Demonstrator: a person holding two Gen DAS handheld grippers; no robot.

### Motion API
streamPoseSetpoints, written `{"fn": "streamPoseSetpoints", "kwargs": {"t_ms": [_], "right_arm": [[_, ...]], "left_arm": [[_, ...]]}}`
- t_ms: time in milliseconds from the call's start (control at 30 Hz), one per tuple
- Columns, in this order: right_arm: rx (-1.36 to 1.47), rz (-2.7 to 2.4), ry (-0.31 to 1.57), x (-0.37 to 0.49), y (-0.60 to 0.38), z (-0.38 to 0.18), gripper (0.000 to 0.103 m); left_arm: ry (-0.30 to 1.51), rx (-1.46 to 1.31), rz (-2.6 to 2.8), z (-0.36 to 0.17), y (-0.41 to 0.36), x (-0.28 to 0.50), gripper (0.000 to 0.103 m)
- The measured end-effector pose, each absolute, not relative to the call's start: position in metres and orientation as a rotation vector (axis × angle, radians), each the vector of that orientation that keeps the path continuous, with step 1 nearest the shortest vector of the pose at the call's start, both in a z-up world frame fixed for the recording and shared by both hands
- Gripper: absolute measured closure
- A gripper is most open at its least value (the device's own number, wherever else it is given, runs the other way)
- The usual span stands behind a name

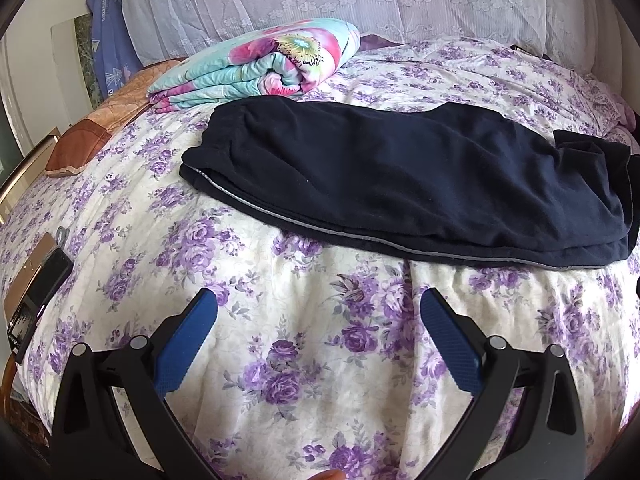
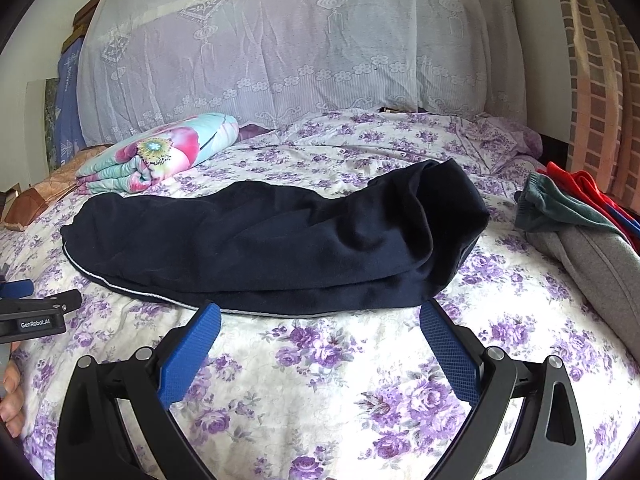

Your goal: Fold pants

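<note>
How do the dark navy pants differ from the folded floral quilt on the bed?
The dark navy pants are one plain colour with a thin pale stripe along the near edge; the folded floral quilt is turquoise with pink flowers. The pants lie long and flat across the purple-flowered bedspread; the quilt is a thick, compact stack of folds. The pants lie nearer both grippers; the quilt sits behind, towards the left. Both rest on the bedspread, ungripped.

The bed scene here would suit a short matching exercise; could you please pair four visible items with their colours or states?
Things:
1. pants
2. folded blanket
3. left tongs
4. pile of clothes

Descriptions:
A. grey, green and red
B. turquoise with pink flowers
C. open, holding nothing
D. dark navy, lying across the bed

Pairs: 1-D, 2-B, 3-C, 4-A
</note>
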State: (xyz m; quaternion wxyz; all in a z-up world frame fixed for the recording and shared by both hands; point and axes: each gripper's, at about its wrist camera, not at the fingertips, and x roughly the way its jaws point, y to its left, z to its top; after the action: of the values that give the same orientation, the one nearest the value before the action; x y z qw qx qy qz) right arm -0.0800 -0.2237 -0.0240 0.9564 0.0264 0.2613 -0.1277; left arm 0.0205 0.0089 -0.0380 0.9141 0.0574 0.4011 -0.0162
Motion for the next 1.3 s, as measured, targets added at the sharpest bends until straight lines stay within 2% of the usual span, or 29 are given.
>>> {"fn": "streamPoseSetpoints", "kwargs": {"t_ms": [100, 267, 500, 733, 967, 1033, 1067, 1100, 1133, 1200, 1300], "right_arm": [[0.062, -0.217, 0.537, -0.079, -0.222, -0.024, 0.003], [0.168, -0.189, 0.586, -0.07, -0.247, -0.022, 0.003], [0.252, -0.295, 0.639, -0.046, -0.312, -0.021, 0.003], [0.393, -0.291, 0.747, -0.015, -0.345, -0.048, 0.003], [0.623, -0.2, 0.771, 0.019, -0.375, -0.063, 0.005], [0.643, -0.204, 0.774, 0.035, -0.38, -0.064, 0.027], [0.665, -0.18, 0.771, 0.042, -0.383, -0.065, 0.052], [0.713, -0.132, 0.756, 0.047, -0.388, -0.069, 0.069], [0.778, -0.061, 0.718, 0.048, -0.393, -0.074, 0.075], [0.841, -0.015, 0.66, 0.042, -0.399, -0.079, 0.078], [0.77, -0.03, 0.594, 0.024, -0.391, -0.058, 0.083]], "left_arm": [[0.889, 0.077, -0.085, -0.043, 0.019, 0.034, 0.004], [1.006, -0.221, -0.214, -0.04, 0.075, 0.083, 0.004], [1.048, -0.461, -0.287, -0.049, 0.111, 0.153, 0.004], [1.01, -0.529, -0.168, -0.05, 0.104, 0.194, 0.004], [0.93, -0.31, -0.085, -0.05, 0.078, 0.187, 0.005], [0.92, -0.313, -0.063, -0.049, 0.082, 0.188, 0.015], [0.914, -0.308, -0.041, -0.048, 0.084, 0.188, 0.029], [0.91, -0.303, -0.022, -0.048, 0.087, 0.189, 0.038], [0.909, -0.313, -0.023, -0.049, 0.09, 0.186, 0.042], [0.892, -0.338, -0.027, -0.047, 0.095, 0.185, 0.061], [0.88, -0.377, -0.041, -0.043, 0.102, 0.176, 0.079]]}}
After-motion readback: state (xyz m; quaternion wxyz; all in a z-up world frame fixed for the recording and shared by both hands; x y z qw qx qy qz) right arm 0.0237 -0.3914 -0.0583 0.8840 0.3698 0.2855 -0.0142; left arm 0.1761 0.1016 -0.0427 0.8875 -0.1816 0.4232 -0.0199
